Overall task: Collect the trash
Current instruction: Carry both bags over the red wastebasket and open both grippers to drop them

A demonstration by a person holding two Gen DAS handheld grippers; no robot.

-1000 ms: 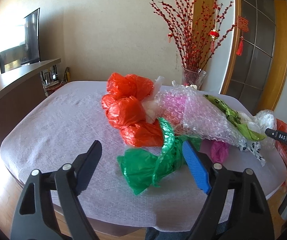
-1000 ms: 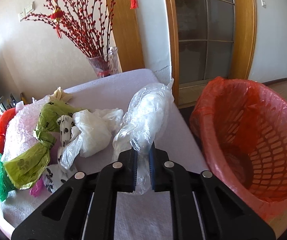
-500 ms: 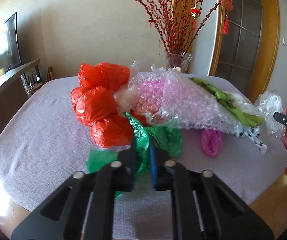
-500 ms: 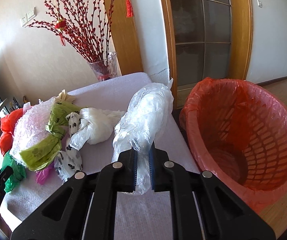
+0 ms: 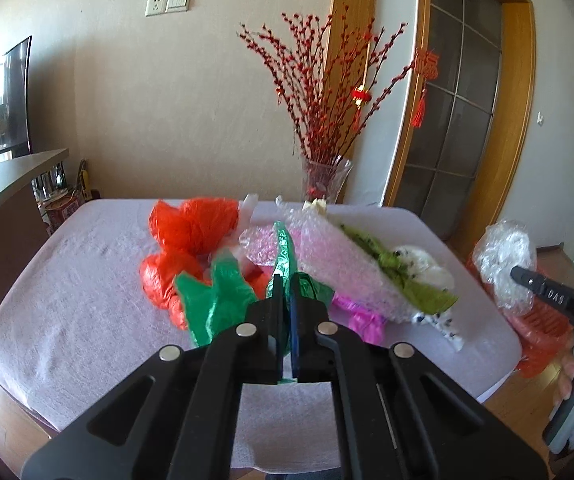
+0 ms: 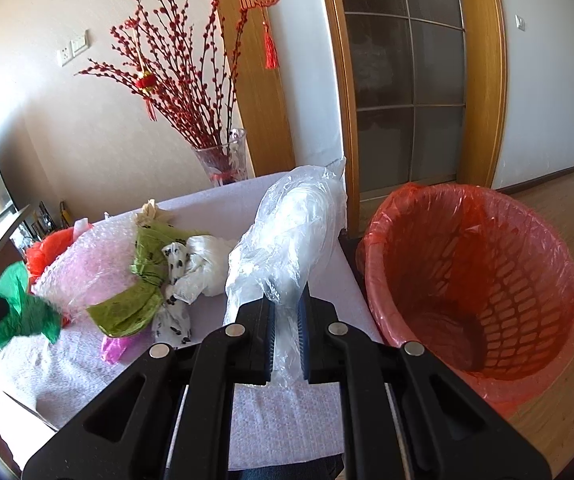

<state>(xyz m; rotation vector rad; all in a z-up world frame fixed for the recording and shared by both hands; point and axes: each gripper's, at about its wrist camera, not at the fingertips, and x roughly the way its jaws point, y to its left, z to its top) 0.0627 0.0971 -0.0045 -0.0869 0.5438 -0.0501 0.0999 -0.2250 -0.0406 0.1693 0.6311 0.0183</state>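
Your right gripper (image 6: 285,300) is clamped on a crumpled clear plastic bag (image 6: 291,236), which stands up from the pads over the table's (image 6: 287,420) right edge. Just past it, on the floor beside the table, the red mesh bin (image 6: 475,280) sits lined with a red bag; its visible bottom looks bare apart from the liner.

Your left gripper (image 5: 285,288) is pinched tight on a green plastic bag (image 5: 223,300), whose shiny folds fan out to the left of the pads and rise in a narrow strip above them.

A second ago those left pads stood wide apart around the green bag as it lay on the cloth; now they have closed on it and the bag has come up off the cloth. The clear bag has moved closer to the bin, and your right grip on it has not changed.

Farther along the table lie red bags (image 5: 191,232), a bubble-wrap bundle (image 5: 327,256), an olive-green bag (image 5: 407,280), a small pink bag (image 5: 361,320) and a white bag (image 6: 207,264). At the far edge stands a glass vase (image 5: 325,180) of red branches.
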